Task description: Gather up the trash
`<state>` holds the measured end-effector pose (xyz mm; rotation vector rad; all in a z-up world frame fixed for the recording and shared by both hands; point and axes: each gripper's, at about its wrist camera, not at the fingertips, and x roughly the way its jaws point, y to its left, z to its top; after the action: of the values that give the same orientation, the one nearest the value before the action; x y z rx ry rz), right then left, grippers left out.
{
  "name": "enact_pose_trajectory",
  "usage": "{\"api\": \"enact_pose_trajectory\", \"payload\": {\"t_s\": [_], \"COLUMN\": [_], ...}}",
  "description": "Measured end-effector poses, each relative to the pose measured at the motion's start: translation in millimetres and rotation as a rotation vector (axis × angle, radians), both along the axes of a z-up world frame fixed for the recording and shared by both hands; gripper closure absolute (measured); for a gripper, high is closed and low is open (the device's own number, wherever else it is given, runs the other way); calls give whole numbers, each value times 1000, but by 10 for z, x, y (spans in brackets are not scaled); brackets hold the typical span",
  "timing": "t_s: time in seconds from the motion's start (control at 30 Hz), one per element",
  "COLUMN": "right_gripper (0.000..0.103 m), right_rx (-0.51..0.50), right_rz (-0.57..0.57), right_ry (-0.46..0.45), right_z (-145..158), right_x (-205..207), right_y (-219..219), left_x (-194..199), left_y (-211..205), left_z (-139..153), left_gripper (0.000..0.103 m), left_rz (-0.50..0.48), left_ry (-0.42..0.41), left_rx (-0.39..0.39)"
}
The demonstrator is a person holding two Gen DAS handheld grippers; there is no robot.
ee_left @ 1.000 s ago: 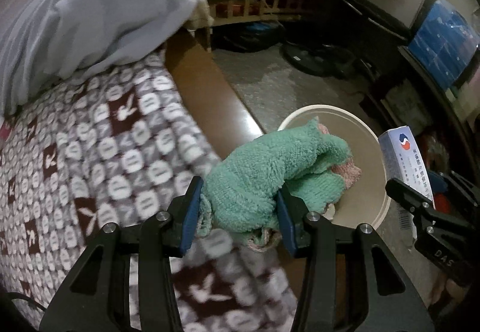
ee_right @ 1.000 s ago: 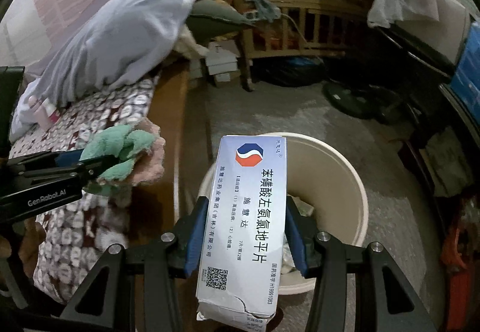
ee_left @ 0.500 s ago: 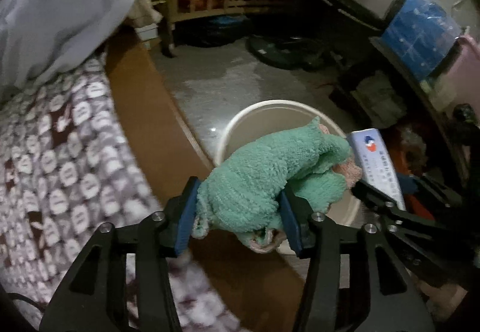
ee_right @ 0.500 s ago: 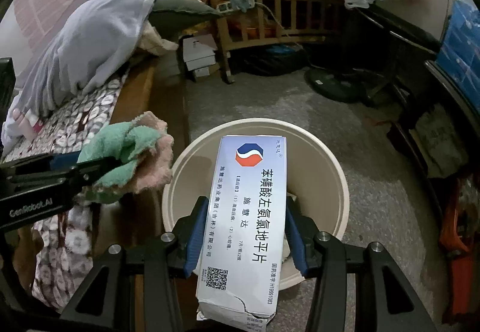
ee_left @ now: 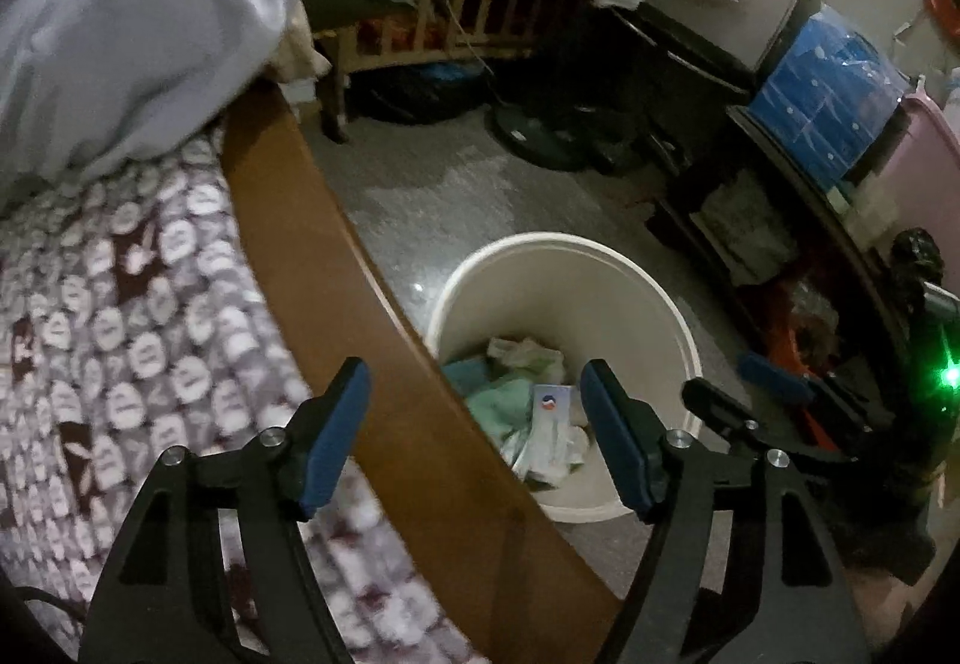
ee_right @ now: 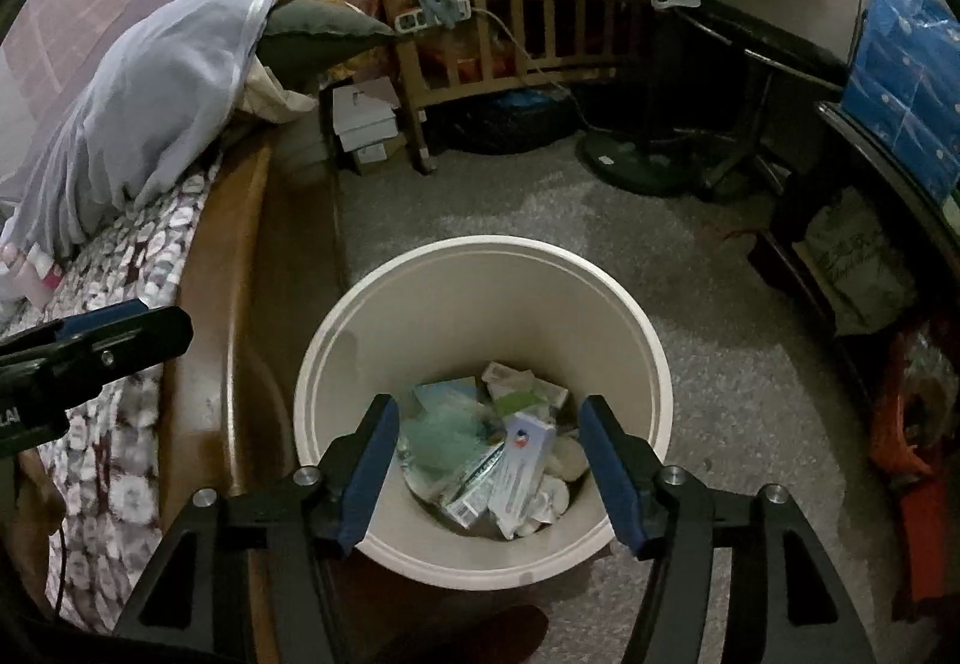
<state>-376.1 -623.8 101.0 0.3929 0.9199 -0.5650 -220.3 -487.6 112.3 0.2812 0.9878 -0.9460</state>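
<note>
A cream round bin [ee_right: 624,304] stands on the floor beside the bed; it also shows in the left wrist view [ee_left: 660,298]. Inside lie the green cloth [ee_right: 441,433], the white medicine box [ee_right: 525,454] and other scraps; the cloth [ee_left: 501,406] and box [ee_left: 549,400] show in the left view too. My right gripper [ee_right: 486,460] is open and empty above the bin. My left gripper [ee_left: 474,424] is open and empty over the bed's wooden edge [ee_left: 336,268], next to the bin. The left gripper's finger [ee_right: 96,340] shows at the right view's left edge.
The bed with a patterned blanket [ee_left: 120,292] and a pale grey cover [ee_left: 138,21] is at left. A wooden crib [ee_right: 516,3], a fan base [ee_right: 630,159], boxes [ee_right: 366,123] and a dark shelf with blue packs [ee_right: 900,81] ring the grey floor [ee_right: 720,364].
Both grippers have opened. The green cloth and the medicine box have dropped into the bin. The left gripper has pulled back toward the bed edge.
</note>
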Motion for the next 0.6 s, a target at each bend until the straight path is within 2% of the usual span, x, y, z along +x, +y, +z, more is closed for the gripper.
{"api": "enact_pose_trajectory", "payload": {"t_s": [0.27, 0.6], "right_gripper": [43, 40], "right_rx": [-58, -123], "right_rz": [-27, -42], "right_ry": [-54, -113], "right_z": [190, 525], "right_x": [-24, -105], "right_y": [215, 535], "left_x": [-40, -144], "left_y": [298, 629], "left_z": [136, 416], "left_gripper": [32, 32], "left_rz": [37, 70], "left_ry": [-95, -170], "left_rx": [-19, -94]}}
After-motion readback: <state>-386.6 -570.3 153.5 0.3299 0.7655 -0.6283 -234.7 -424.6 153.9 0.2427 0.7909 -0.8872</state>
